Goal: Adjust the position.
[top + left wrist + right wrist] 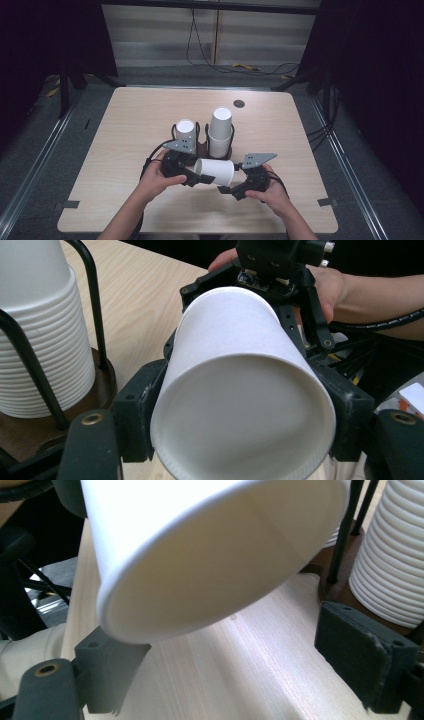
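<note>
A white paper cup [216,171] lies on its side in the air between my two grippers, just in front of the cup holder. My left gripper [194,178] is shut on the cup [235,390]; its pads [134,412] press the wide end from both sides. My right gripper [229,189] faces the cup's other end. In the right gripper view the cup [200,545] hangs above the right gripper [235,665], which is open, with its pads [357,655] wide apart. One pad sits close under the cup's edge.
A black wire holder on a wooden base [202,149] stands mid-table. It carries a short stack of white cups [185,132] and a taller stack [220,131]. A round hole [239,103] marks the table's far side. Cables lie on the floor behind the table.
</note>
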Motion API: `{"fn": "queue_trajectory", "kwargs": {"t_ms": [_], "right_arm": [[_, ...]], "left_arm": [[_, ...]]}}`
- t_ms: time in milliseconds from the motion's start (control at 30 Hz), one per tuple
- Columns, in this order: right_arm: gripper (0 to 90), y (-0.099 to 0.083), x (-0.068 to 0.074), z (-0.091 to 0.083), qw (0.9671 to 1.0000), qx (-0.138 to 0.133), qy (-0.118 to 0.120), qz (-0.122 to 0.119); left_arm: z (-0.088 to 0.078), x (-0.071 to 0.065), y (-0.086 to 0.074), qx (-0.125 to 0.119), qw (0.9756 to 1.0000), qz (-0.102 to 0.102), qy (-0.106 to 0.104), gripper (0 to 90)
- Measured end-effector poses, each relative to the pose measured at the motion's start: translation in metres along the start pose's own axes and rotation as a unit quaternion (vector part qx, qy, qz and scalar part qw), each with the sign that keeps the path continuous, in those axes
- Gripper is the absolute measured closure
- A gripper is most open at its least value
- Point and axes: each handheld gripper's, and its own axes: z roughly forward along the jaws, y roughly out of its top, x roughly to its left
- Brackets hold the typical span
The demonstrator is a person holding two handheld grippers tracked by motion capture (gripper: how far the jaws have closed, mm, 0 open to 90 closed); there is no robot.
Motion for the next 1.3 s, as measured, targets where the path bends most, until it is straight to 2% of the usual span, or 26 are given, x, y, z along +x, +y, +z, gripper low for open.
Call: {"fn": "queue_trajectory", "kwargs": {"t_ms": [733,900,1300], "right_arm": [[13.8,0.009,0.001,-0.003,0.9997,-0.013,0.005,-0.019],[13.8,0.010,0.001,-0.003,0.9996,-0.019,0.011,-0.020],[13.8,0.013,0.001,-0.004,0.9990,-0.031,0.017,-0.027]], "left_arm": [[0.001,0.001,-0.001,0.000,1.0000,-0.002,-0.003,30.8],[0.001,0.001,-0.001,-0.007,0.9999,-0.006,-0.009,30.8],[0.003,0.002,-0.002,-0.001,0.9999,-0.008,-0.009,30.8]]}}
